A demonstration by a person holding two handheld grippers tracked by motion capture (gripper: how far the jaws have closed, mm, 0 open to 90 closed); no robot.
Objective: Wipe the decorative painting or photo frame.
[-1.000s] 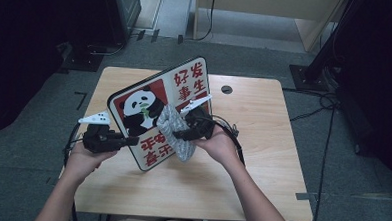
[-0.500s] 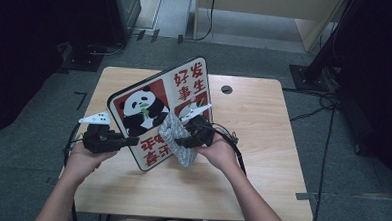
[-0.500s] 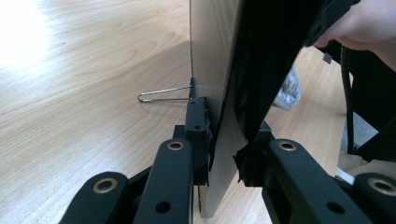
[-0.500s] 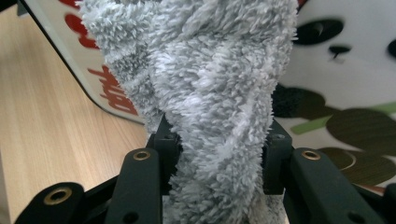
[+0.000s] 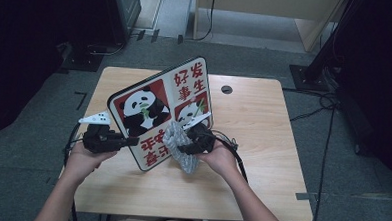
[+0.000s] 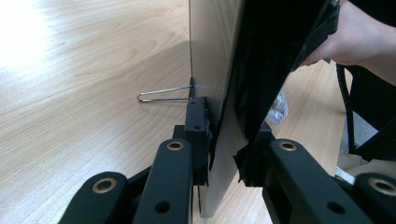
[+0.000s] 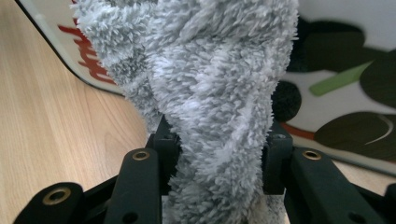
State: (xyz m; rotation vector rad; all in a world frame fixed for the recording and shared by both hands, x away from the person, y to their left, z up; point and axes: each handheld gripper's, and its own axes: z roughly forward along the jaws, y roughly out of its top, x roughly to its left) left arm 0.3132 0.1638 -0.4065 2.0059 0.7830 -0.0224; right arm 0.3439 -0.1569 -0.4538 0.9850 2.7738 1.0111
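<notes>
Left gripper (image 5: 132, 142): black two-jaw tool with a white plate on top, held in the person's left hand (image 5: 84, 158) at the near left of the worktop (image 5: 263, 128). Jaws were clenched on the near left edge of the board, one jaw on each face, as the left gripper view showed (image 6: 219, 154).

Board (image 5: 159, 109): flat rounded-corner rectangular panel, white with red blocks, two black-and-white pandas and red characters on its face. It stood tilted on edge over the middle of the light wooden worktop, printed face toward the person. In the left gripper view (image 6: 215, 70) it was seen edge-on, with a thin bent metal wire loop (image 6: 163, 95) jutting from its back just above the worktop.

Cloth (image 5: 181, 150): grey fluffy microfibre cloth, bunched. It lay against the lower right part of the board's printed face, hanging down to the worktop. In the right gripper view (image 7: 215, 93) its pile stood between the jaws, with the panda print behind it.

Right gripper (image 5: 185, 149): black two-jaw tool in the person's right hand (image 5: 219, 159), right of centre and near. Jaws were clamped on the bunched cloth.
</notes>
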